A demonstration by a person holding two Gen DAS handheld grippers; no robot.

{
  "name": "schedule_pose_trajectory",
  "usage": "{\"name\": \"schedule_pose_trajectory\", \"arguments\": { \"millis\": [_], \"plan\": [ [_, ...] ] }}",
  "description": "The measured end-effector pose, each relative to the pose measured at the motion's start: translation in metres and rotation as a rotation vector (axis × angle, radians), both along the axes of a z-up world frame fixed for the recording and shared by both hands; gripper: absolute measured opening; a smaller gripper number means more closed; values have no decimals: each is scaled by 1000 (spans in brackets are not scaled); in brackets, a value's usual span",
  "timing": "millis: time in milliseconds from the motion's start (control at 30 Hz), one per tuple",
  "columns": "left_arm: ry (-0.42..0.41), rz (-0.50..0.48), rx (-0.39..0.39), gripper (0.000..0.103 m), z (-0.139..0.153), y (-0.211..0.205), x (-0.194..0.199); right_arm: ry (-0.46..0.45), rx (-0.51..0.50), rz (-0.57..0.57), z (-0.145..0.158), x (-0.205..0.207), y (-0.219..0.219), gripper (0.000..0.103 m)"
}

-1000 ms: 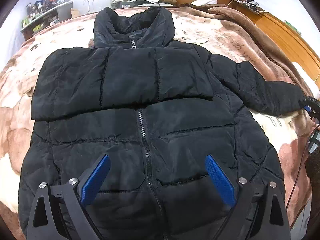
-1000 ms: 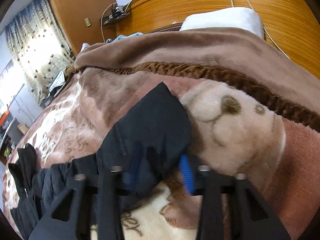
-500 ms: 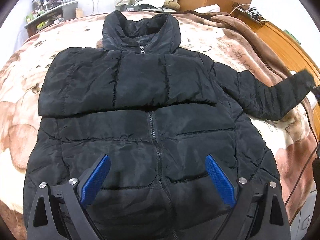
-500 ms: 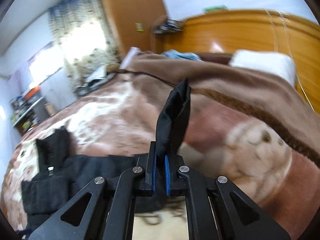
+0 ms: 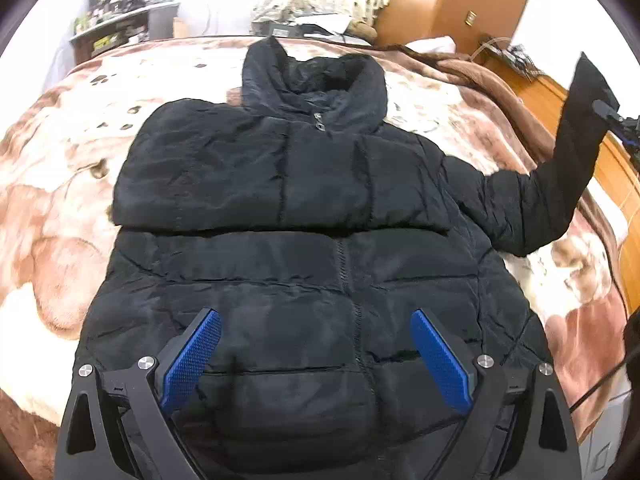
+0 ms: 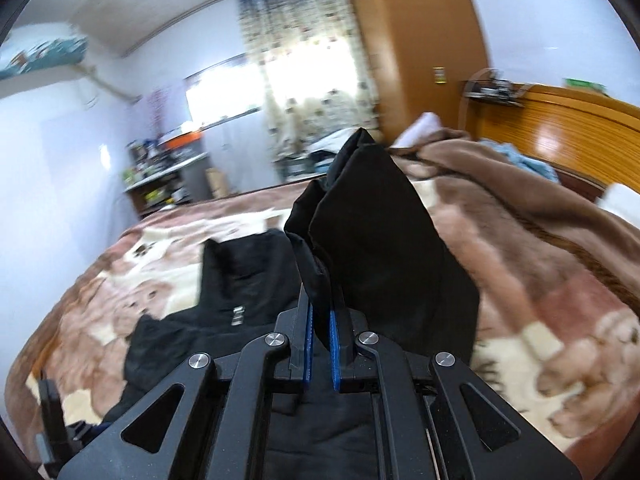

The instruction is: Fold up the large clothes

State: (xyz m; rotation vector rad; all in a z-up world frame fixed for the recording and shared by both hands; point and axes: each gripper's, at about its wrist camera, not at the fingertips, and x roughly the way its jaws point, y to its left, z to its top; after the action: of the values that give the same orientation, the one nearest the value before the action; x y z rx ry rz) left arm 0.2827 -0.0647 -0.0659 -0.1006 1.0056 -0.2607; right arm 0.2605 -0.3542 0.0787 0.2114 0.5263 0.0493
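A black puffer jacket (image 5: 304,216) lies front up and zipped on the bed, collar at the far end. Its left sleeve is folded across the chest. My left gripper (image 5: 316,332) is open and empty, hovering above the jacket's lower front. My right gripper (image 6: 319,324) is shut on the cuff of the right sleeve (image 6: 380,240) and holds it up off the bed. In the left wrist view the raised sleeve (image 5: 576,152) stands up at the right edge, with the right gripper (image 5: 612,118) at its tip.
A brown and cream bear-print blanket (image 5: 60,200) covers the bed. A wooden headboard (image 6: 568,120) and a bunched brown blanket (image 6: 500,184) lie to the right. A cluttered shelf (image 5: 120,28) and curtains (image 6: 312,76) stand beyond the bed.
The right gripper closed on the sleeve cuff and lifted it up and inward off the blanket. The left gripper stayed open and drifted slightly left over the jacket's hem.
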Motion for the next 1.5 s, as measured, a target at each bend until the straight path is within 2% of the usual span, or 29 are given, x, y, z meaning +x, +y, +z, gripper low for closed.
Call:
{"name": "schedule_pose_trajectory", "arguments": {
  "millis": [533, 833, 1233, 1367, 1500],
  "plan": [
    [-6, 90, -19, 96, -4, 63, 5, 85, 106, 231, -41, 51, 127, 7],
    [-4, 138, -26, 96, -7, 95, 4, 180, 154, 356, -83, 80, 196, 7],
    [33, 193, -21, 96, -25, 125, 4, 325, 158, 437, -137, 106, 249, 7],
    [41, 205, -16, 96, -29, 129, 4, 367, 115, 457, -152, 114, 267, 7],
    [42, 219, -13, 96, -29, 130, 5, 419, 136, 477, -160, 119, 269, 15]
  ]
}}
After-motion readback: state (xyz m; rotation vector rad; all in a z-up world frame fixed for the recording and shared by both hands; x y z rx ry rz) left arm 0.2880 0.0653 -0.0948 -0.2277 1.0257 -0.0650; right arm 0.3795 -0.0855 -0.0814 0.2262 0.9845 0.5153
